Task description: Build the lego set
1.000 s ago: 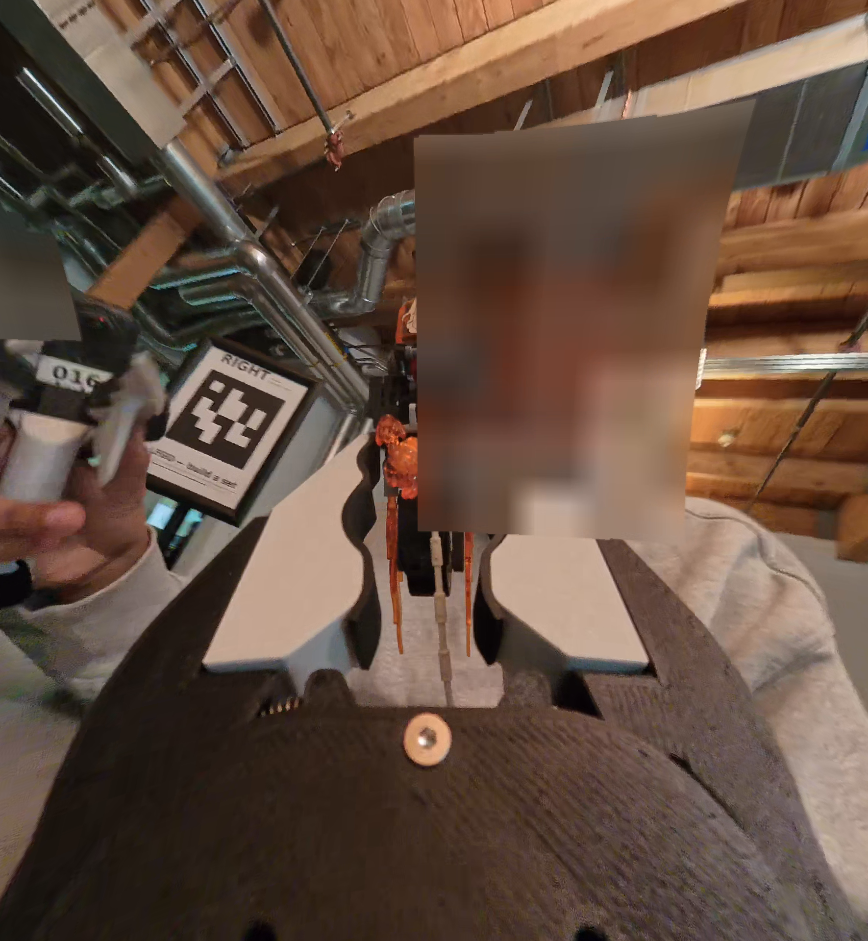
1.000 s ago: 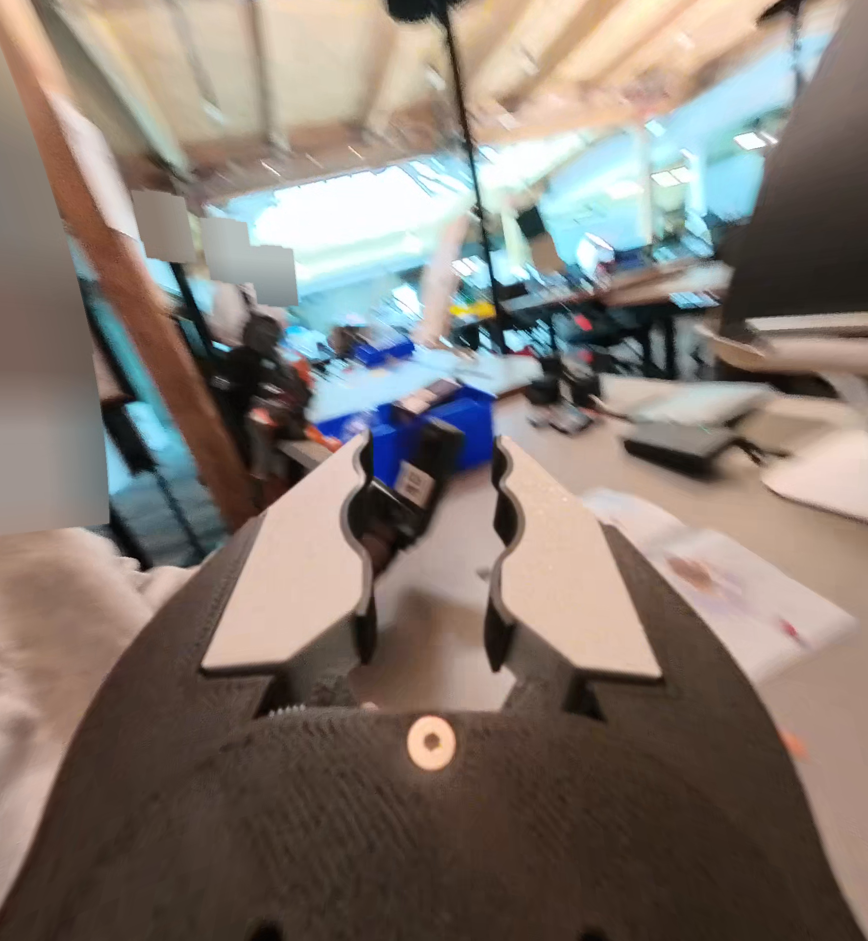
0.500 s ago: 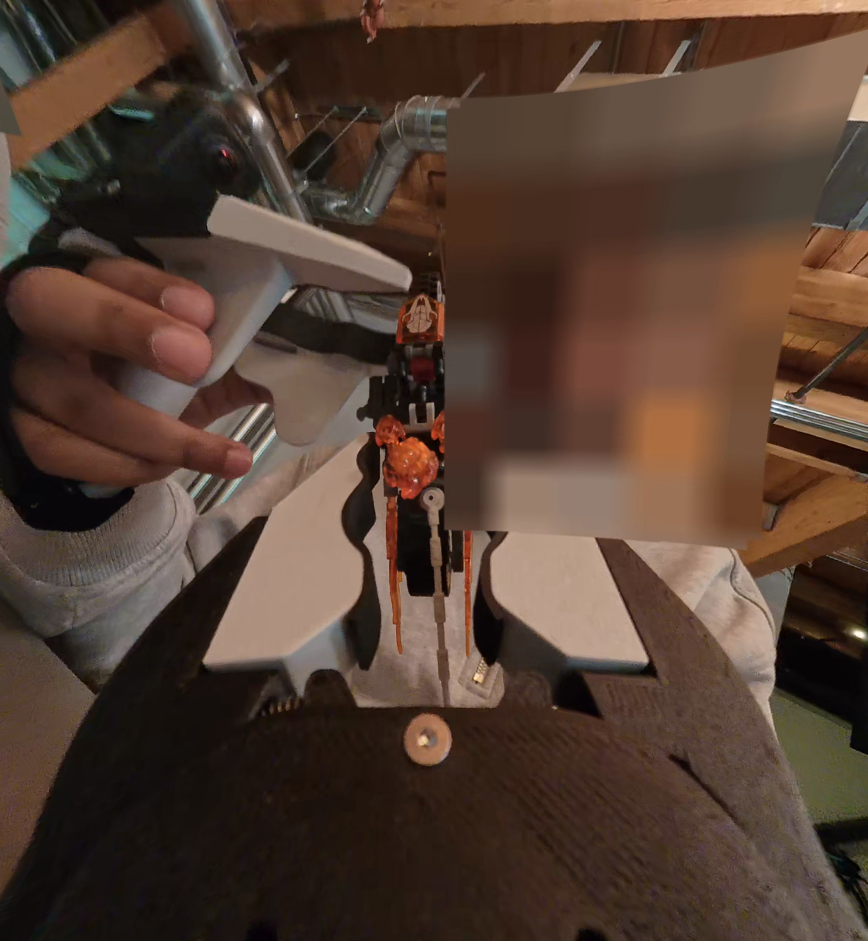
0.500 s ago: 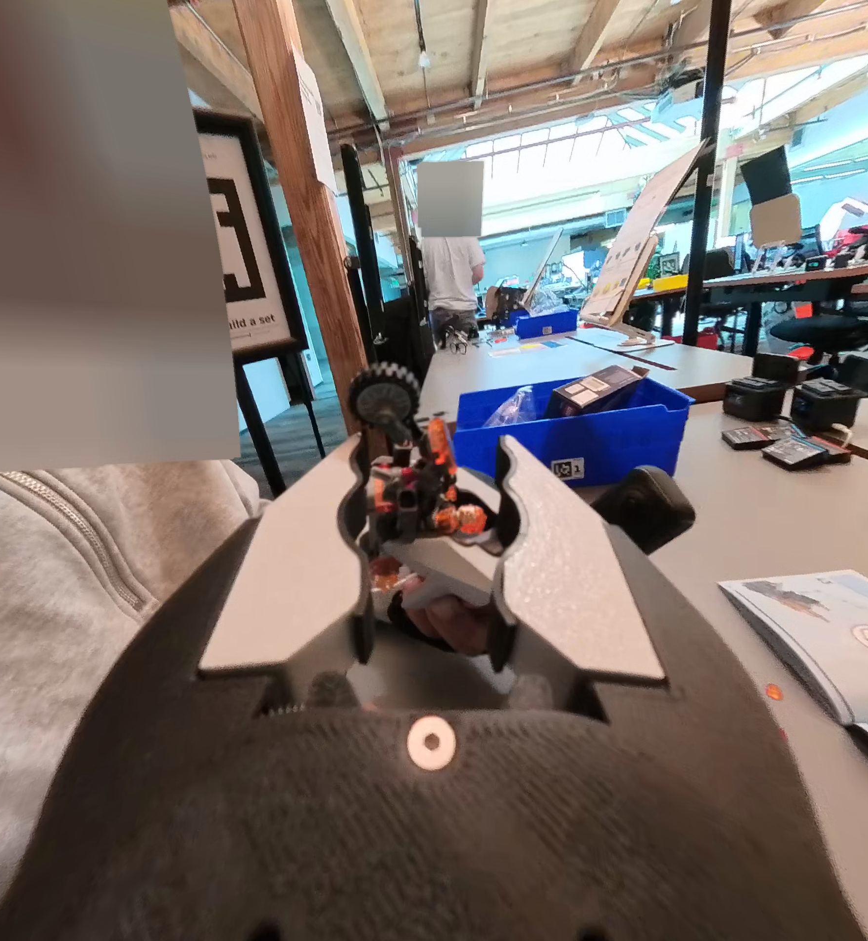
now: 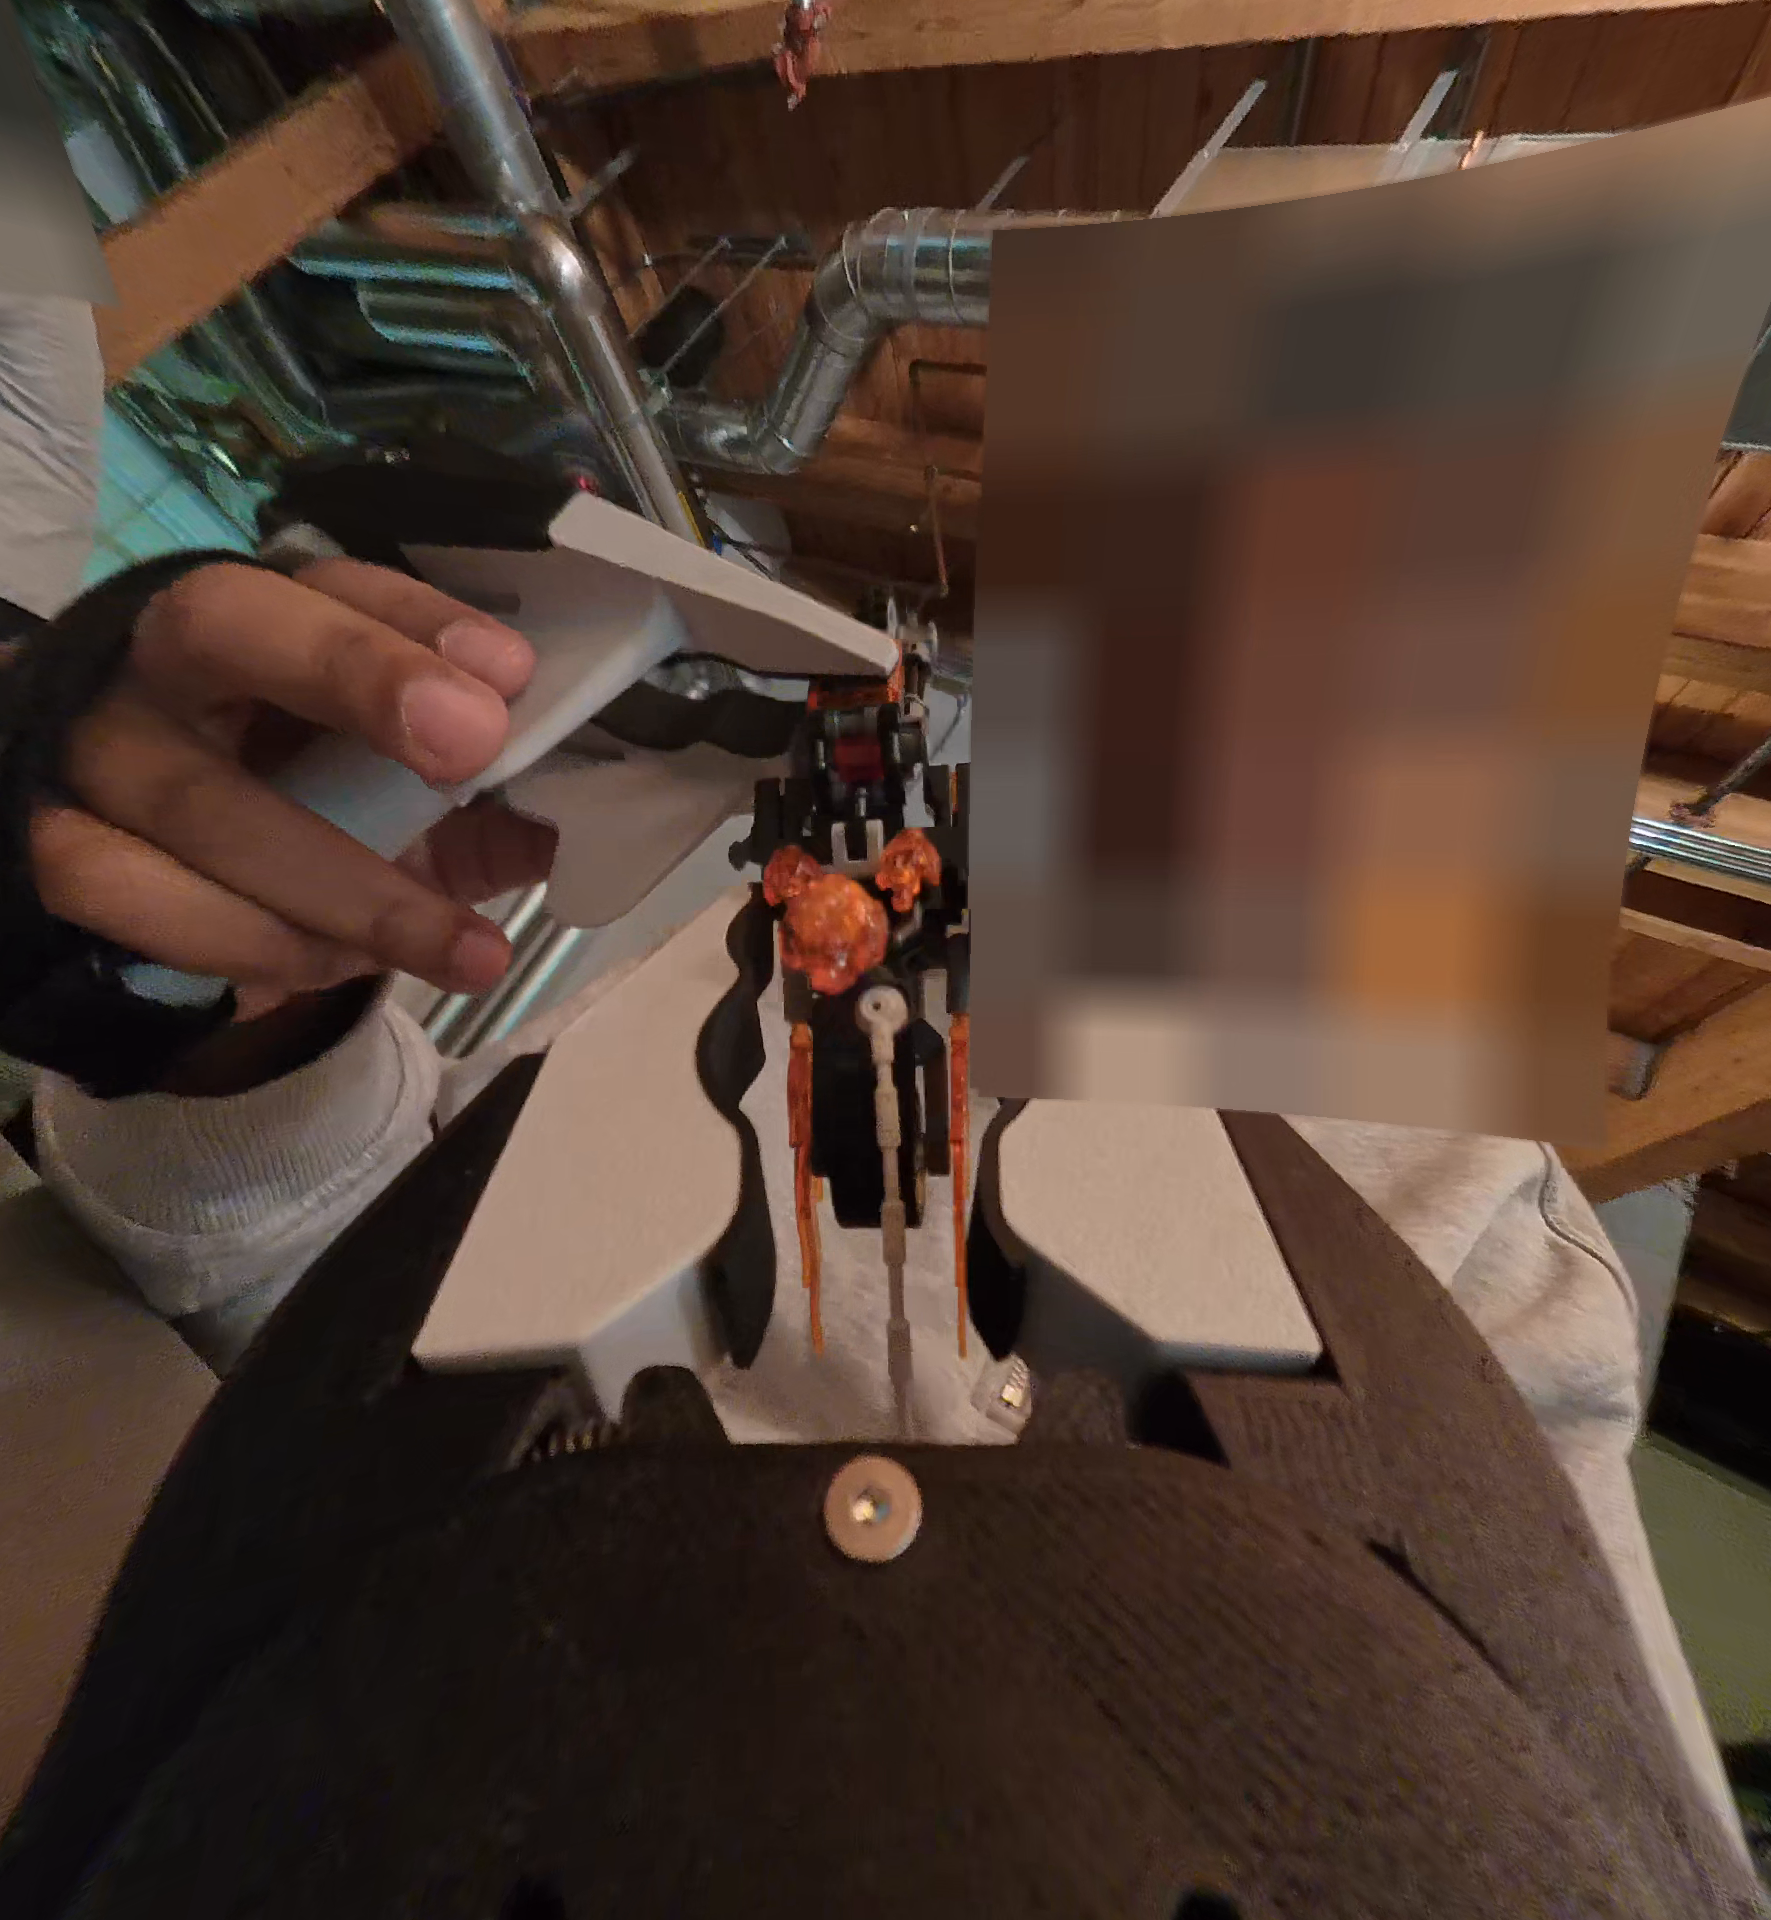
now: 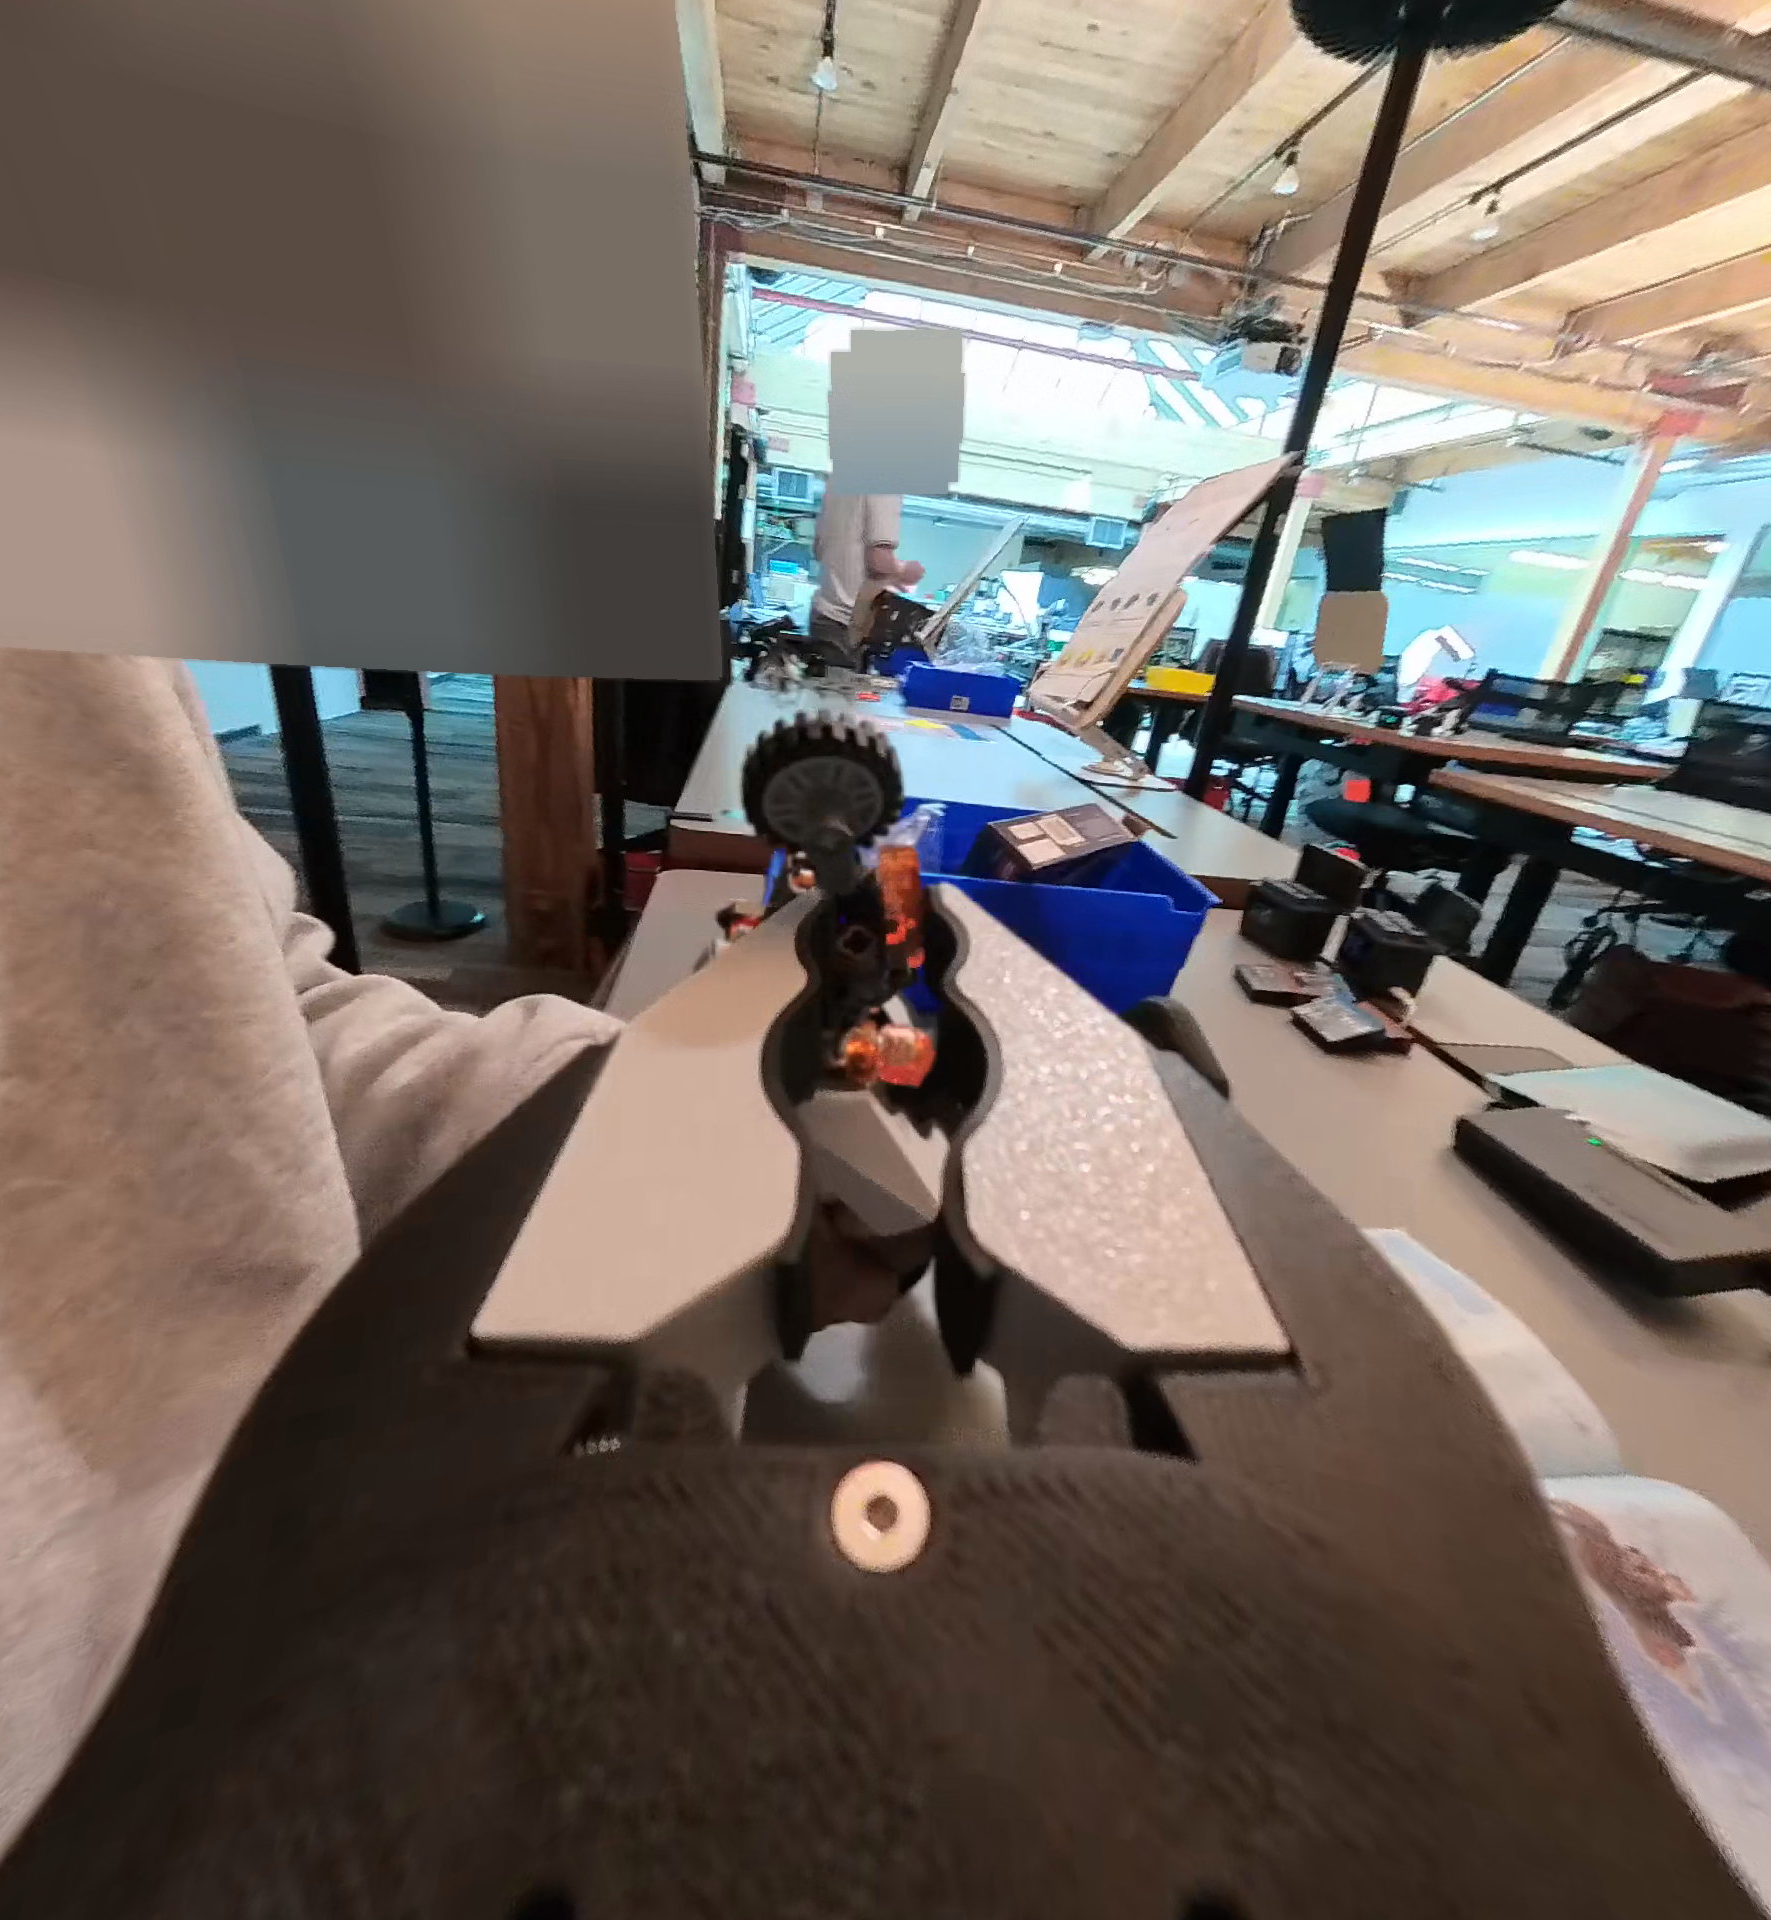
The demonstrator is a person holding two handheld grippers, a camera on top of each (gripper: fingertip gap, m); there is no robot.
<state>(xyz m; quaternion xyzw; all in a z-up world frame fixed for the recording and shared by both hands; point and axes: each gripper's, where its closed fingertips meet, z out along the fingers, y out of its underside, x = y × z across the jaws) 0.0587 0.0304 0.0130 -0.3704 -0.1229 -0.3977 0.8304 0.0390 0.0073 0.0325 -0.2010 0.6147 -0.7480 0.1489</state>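
Observation:
A black lego motorbike model with clear orange flame pieces and a white chain stands upright between the fingers of my left gripper, which is shut on its lower part. My right gripper, held by a hand, reaches in from the left with its tips at the model's top. In the right wrist view my right gripper is closed around the model's black and orange body. The model's grey-hubbed wheel sticks up beyond the tips. A left gripper finger shows below between my fingers.
A blue bin with a small box stands on the grey table behind the model. Black devices lie to the right. An open instruction booklet lies at lower right. The person's grey sweatshirt fills the left.
My right gripper swung in from the left to the model's top and its fingers narrowed around it. My left gripper kept holding the model.

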